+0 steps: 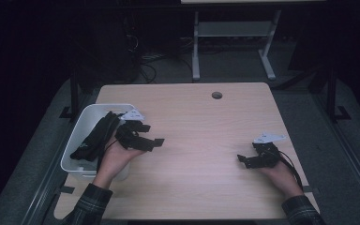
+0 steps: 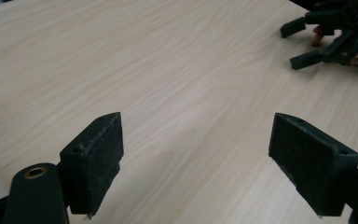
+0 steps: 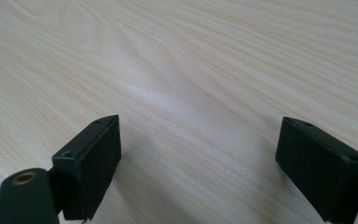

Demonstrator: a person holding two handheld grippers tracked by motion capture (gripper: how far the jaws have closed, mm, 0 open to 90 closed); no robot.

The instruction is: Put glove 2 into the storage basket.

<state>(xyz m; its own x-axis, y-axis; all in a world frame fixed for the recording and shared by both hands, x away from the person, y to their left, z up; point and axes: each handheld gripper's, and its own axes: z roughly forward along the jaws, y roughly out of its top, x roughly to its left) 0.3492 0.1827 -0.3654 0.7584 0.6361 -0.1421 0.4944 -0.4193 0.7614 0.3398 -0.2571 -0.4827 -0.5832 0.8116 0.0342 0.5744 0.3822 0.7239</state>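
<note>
Left tongs (image 1: 151, 134): black, blocky, two flat rectangular pads (image 2: 103, 154) with a fine gritty face, a brass-ringed hole at the base of one arm, a pale grey three-cornered plate on top; jaws spread wide, nothing between them, bare wood beneath. Right tongs (image 1: 244, 161): same make and finish, black cable trailing back over the hand; jaws likewise wide apart and empty, resting low over the counter (image 1: 201, 126), well apart from the left pair and seen across the wood from it (image 2: 303, 44). Counter: light wood-grain laminate, smooth, matte, rounded corners, one round cable hole (image 1: 217, 95) beyond both tongs. Bin (image 1: 77, 136): white plastic, rectangular with rounded rim, just beside the left tongs on their outer side, at the counter's edge. Contents: black straps (image 1: 93, 138), flat, woven-looking, tangled, partly draped over the rim. No legible lettering on any item.
</note>
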